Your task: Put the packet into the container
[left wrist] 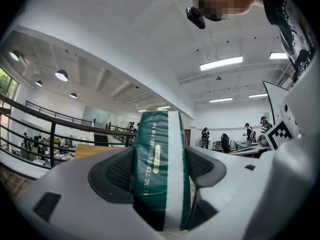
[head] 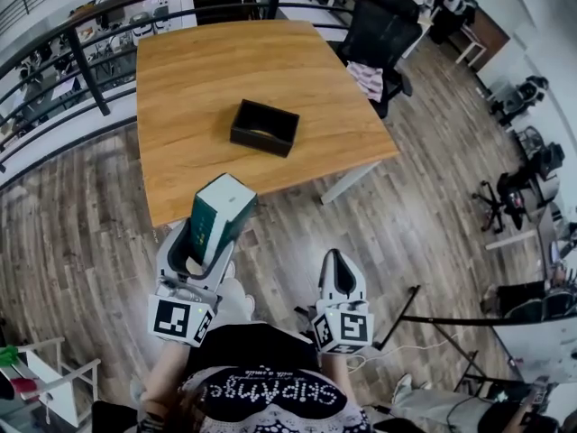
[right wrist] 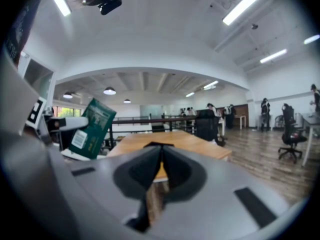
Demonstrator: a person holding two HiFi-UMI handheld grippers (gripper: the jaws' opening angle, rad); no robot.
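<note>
A green and white packet (head: 220,216) stands up between the jaws of my left gripper (head: 200,242), which is shut on it short of the table's near edge. In the left gripper view the packet (left wrist: 160,169) fills the gap between the two dark pads. The packet (right wrist: 91,129) also shows at the left of the right gripper view. The black open container (head: 264,127) sits near the middle of the wooden table (head: 207,70). My right gripper (head: 340,279) is shut with nothing in it, its jaws touching, held low beside the left one.
A black office chair (head: 379,34) stands at the table's far right corner. A dark railing (head: 81,57) curves round the table's left and far sides. A white table leg (head: 347,183) shows under the near right edge. Wooden floor lies below me.
</note>
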